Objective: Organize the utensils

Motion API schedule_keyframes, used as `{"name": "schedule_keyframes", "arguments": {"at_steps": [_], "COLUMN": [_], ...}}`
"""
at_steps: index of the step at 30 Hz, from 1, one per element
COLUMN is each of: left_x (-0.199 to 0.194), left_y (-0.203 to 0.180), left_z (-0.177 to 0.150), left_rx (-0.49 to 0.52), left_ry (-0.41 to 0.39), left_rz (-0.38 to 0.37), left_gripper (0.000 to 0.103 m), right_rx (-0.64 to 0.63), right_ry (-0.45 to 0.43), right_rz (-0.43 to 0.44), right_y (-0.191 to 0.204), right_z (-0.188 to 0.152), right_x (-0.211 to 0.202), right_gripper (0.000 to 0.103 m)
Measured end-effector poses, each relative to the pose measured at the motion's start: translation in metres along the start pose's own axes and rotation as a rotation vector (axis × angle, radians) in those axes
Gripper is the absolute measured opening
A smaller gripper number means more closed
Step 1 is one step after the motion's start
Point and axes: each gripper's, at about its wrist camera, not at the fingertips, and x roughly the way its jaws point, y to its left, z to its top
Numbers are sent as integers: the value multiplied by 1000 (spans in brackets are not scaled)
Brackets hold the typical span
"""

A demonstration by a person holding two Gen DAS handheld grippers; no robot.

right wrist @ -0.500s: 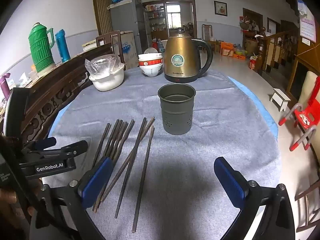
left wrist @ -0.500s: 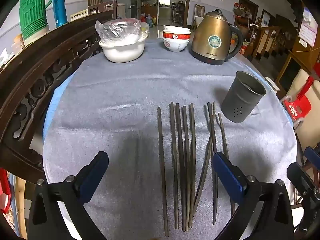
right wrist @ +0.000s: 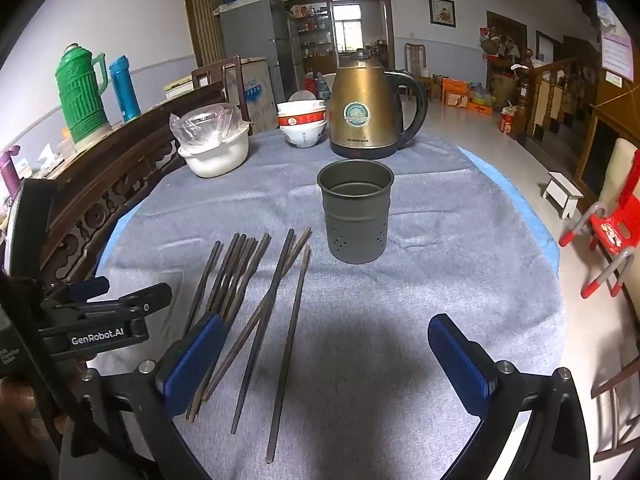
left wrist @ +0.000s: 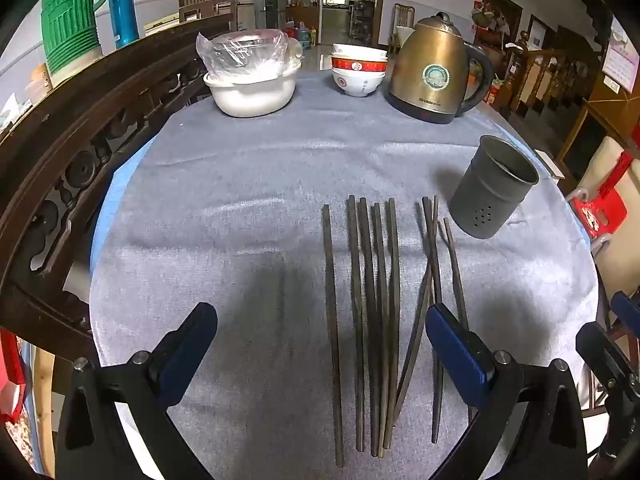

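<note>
Both grippers are released and hold nothing: the left gripper (left wrist: pixel 320 344) hovers low above the near ends of the chopsticks (left wrist: pixel 376 320), and the right gripper (right wrist: pixel 324 360) hangs with wide jaws above the bare cloth a little to their right. The chopsticks lie flat on the cloth, most of them side by side and touching, with two or three crossed over each other on the right; the grey holder (right wrist: pixel 355 216) stands upright just beyond their far ends and looks empty. I think the main risk is the grasp itself: the sticks are thin, dark and close together, so the jaws may catch several at once or pinch only one end, and a stick could then swing or slip. The crossed ones may drag their neighbours. The holder seems light, so a stick that hits its rim could tip it. The table (right wrist: pixel 460 240) is round and covered with a grey towel-like cloth over a blue layer, which gives some friction. At the far edge stand a brass kettle (right wrist: pixel 366 108), stacked bowls (right wrist: pixel 302 124) and a white pot (right wrist: pixel 216 152) with plastic film; around is a large living room with wooden furniture
</note>
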Motion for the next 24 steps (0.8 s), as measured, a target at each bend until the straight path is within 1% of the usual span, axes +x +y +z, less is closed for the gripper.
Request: {"name": "schedule_keyframes", "arguments": {"at_steps": [15,24], "left_x": [-1,2], "left_y": [-3,0], "left_z": [1,1], "left_rx": [6,2], "left_ry": [-6,-8], "left_rz": [0,0], "left_gripper": [103,103], "right_rx": [-13,-25], "right_ry": [12,40], "right_rz": [-5,-27], "right_y": [3,5], "right_z": [1,1], "right_x": [2,10], "right_gripper": [103,103]}}
